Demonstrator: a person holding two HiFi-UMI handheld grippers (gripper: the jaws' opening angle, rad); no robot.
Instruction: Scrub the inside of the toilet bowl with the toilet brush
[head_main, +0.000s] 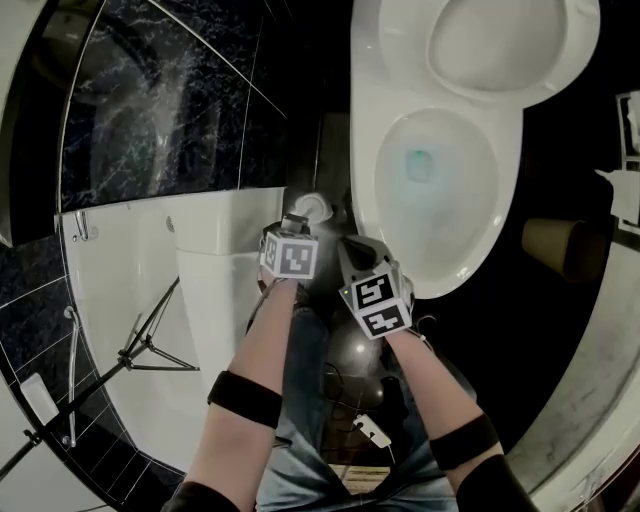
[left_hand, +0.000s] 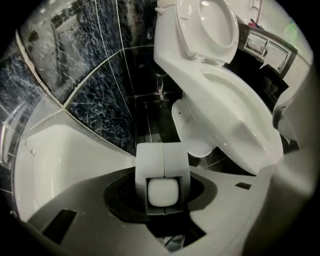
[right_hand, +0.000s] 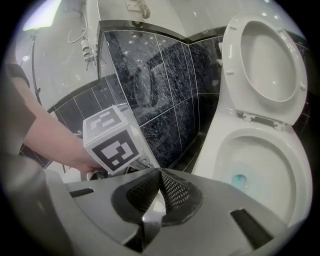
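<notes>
The white toilet (head_main: 440, 190) stands at the upper right with its lid raised (right_hand: 272, 65); blue water sits at the bottom of the bowl (right_hand: 240, 180). The white toilet brush (head_main: 313, 208) is on the floor between bath and toilet. My left gripper (head_main: 296, 226) (left_hand: 162, 172) is shut on the brush's white handle (left_hand: 162, 192), which I see end on between the black pads. Beside it and just in front of the bowl's near rim, my right gripper (head_main: 356, 250) (right_hand: 160, 172) is shut with nothing in it; its pads meet in a V.
A white bathtub (head_main: 140, 260) fills the left. Dark marbled tiles (head_main: 170, 100) cover the wall behind it. A black tripod (head_main: 140, 350) leans over the tub. A cardboard paper roll (head_main: 555, 245) lies right of the toilet. The person's legs (head_main: 310, 400) are below.
</notes>
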